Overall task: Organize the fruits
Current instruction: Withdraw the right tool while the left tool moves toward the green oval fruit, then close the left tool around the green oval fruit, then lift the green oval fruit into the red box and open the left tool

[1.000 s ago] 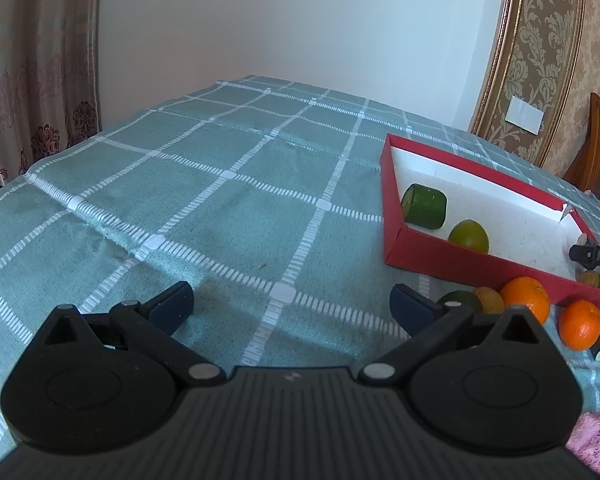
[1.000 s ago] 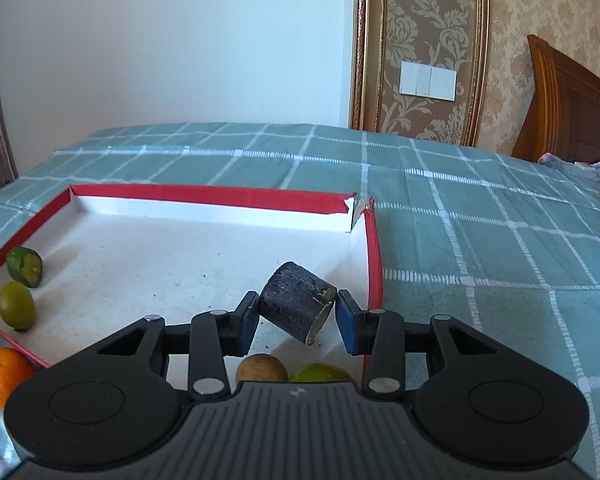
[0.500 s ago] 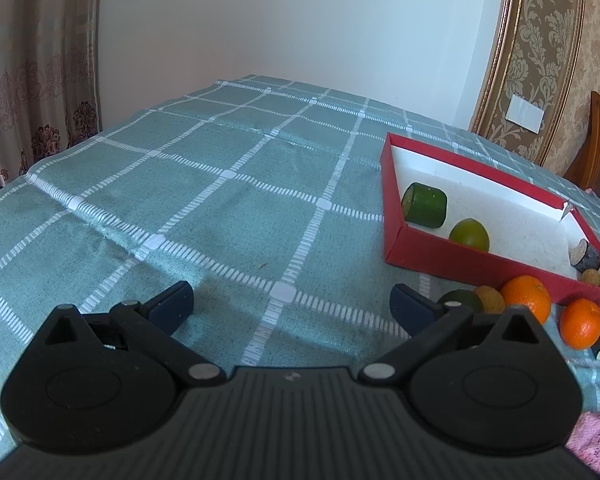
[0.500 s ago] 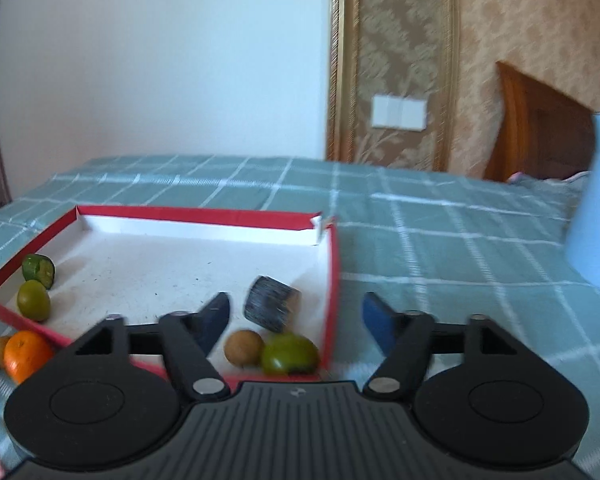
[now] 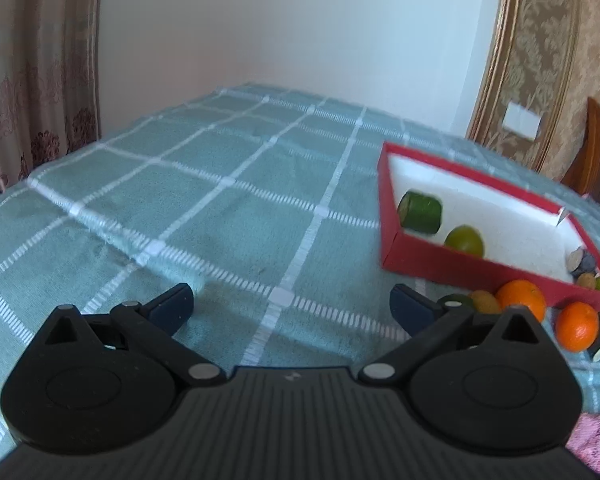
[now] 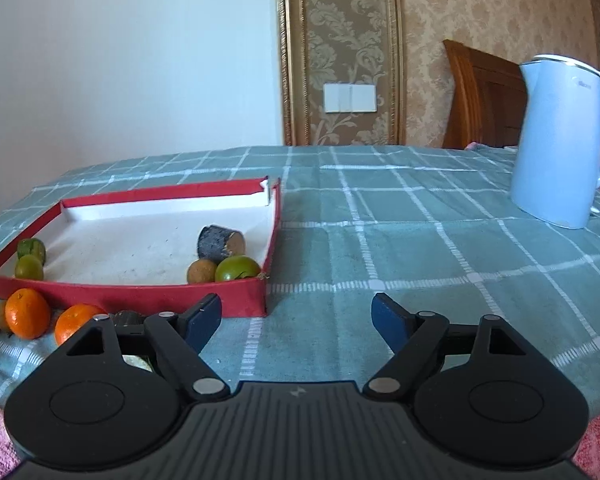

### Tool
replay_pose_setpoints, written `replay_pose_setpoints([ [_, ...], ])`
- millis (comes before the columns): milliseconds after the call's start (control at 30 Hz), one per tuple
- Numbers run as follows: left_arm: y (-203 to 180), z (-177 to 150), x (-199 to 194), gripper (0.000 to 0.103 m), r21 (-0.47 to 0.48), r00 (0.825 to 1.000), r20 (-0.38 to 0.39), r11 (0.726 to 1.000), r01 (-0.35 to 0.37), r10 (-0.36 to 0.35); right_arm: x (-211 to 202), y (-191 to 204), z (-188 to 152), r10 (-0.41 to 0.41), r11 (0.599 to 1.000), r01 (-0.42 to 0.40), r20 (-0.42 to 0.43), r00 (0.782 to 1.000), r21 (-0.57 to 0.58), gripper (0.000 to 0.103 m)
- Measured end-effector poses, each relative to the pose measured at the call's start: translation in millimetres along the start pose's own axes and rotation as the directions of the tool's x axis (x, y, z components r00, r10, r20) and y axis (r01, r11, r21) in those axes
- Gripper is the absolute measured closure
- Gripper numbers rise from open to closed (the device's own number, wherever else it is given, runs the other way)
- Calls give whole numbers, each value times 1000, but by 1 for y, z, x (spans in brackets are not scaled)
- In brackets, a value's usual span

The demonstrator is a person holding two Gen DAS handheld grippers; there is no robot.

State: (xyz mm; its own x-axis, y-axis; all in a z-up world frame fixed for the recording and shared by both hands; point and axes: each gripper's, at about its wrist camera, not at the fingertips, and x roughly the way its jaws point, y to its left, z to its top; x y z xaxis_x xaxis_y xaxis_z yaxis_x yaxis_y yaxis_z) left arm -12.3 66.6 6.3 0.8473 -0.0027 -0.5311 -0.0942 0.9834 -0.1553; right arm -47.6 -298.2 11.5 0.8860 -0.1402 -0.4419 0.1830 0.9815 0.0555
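Lying in the red tray's (image 6: 240, 300) near right corner, the dark cut piece (image 6: 220, 243) is free; both hand-held grippers, left (image 5: 291, 307) and right (image 6: 296, 316), stand wide, the right one's jaws having just been opening, nothing between them.

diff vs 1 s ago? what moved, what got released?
The right gripper let go of the dark chunk, which now lies in the red box beside a brown fruit and a green one. Its jaws have just been opening, nothing between them, and it has backed out of the box. The left gripper, open, the oranges and other fruit stayed put.
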Motion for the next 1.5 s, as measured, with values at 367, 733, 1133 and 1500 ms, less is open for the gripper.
replay_pose_setpoints([
  [367, -43, -10, -22, 2, 230, 996, 86, 973, 16, -37, 1, -3, -1, 12, 1000, -11, -9, 1000, 20, 15],
  [733, -76, -22, -20, 5, 381, 996, 39, 923, 57, -78, 1, -6, -1, 28, 999, -28, -18, 999, 35, 15],
  [1133, -79, -20, -4, 69, 368, 985, -86, 914, 170, -148, 2, -5, -2, 33, 999, -32, -21, 999, 40, 15],
  [1500, -91, -20, -12, 79, 395, 986, -82, 903, 168, -148, 2, -8, -2, 43, 998, -42, -21, 999, 52, 15],
])
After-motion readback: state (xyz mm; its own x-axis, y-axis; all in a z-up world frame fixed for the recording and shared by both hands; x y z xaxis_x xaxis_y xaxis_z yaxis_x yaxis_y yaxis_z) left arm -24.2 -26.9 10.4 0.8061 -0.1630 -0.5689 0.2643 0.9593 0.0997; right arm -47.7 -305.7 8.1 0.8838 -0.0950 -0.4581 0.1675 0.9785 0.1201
